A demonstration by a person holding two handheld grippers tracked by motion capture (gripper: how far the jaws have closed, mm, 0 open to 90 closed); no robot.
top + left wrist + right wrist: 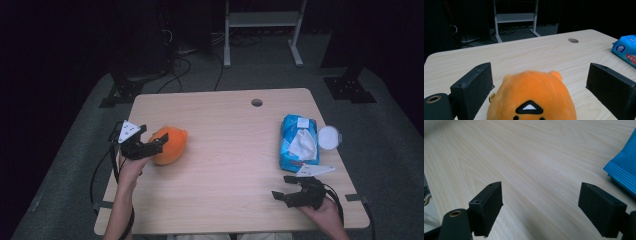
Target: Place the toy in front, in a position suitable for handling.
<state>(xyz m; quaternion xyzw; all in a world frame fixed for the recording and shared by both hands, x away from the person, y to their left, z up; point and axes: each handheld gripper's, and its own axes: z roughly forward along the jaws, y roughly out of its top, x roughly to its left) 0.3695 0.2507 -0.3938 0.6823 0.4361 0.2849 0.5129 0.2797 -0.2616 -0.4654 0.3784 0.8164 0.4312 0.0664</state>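
Observation:
An orange plush toy point(170, 145) with a black-and-white nose patch lies on the left part of the light wooden table point(225, 170). My left gripper point(152, 137) is open, with its jaws standing on either side of the toy. In the left gripper view the plush toy point(531, 100) bulges up between the two pads of the left gripper point(539, 80), and a gap shows at each side. My right gripper point(281, 186) hovers open over bare wood near the table's front right. Nothing lies between the jaws of the right gripper point(540, 202).
A blue pack of wet wipes point(299, 142) lies at the right, with a white round lid point(329, 137) beside it. The pack's blue edge point(624, 170) is just right of my right gripper. A cable hole point(257, 102) sits near the far edge. Stands and cables are on the floor beyond.

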